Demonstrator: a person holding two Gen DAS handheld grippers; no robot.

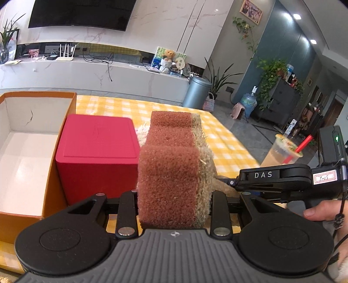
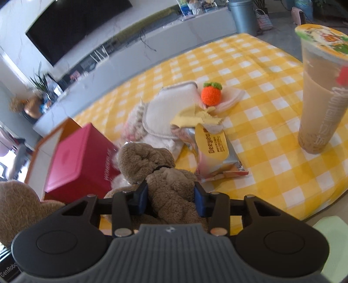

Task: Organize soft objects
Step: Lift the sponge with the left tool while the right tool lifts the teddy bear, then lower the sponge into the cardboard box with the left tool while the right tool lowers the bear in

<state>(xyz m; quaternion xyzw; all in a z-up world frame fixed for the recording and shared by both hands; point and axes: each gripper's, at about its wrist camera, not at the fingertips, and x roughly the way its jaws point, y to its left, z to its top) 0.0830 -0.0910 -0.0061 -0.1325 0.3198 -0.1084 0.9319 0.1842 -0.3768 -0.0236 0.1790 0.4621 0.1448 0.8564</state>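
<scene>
What you can't make out

Your left gripper (image 1: pixel 174 196)'s pads are hidden behind the brown sponge (image 1: pixel 169 174). At nine o'clock the picture's edge cuts off the orange box (image 1: pixel 54 174). In the right wrist view the red box (image 2: pixel 80 161) is blurred, and at three o'clock the drink cup (image 2: pixel 319 91) is cropped.

A home living room: a large black flat television (image 1: pixel 80 13) hangs on the far marble-look wall above a long white media shelf (image 1: pixel 87 71), leafy green houseplants (image 1: pixel 271 76) stand at right, and a yellow-and-white checked cloth covers the near table (image 1: pixel 221 139).
</scene>
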